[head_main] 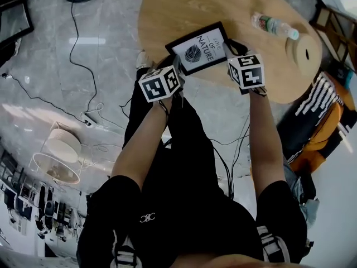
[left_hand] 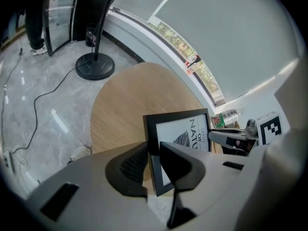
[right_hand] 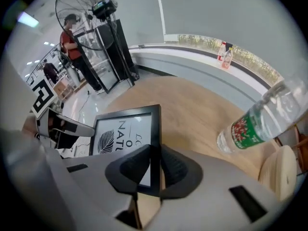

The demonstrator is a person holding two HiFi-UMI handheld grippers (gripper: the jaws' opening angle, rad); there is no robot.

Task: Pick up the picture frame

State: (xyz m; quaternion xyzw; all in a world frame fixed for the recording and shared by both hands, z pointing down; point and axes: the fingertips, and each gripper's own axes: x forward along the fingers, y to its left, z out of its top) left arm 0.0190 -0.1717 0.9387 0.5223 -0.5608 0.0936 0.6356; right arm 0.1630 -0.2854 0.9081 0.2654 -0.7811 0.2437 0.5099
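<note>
Both left gripper [left_hand: 153, 154] and right gripper [right_hand: 155, 163] clamp picture frame [head_main: 199, 48] edges.

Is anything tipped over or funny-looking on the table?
Yes. The water bottle lies on its side on the wooden table instead of standing up. The picture frame isn't odd: the left tool and right tool grip its side edges.

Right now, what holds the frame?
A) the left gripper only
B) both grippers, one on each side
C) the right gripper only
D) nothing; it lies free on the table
B: the left gripper clamps one side edge of the frame and the right gripper the opposite edge.
</note>
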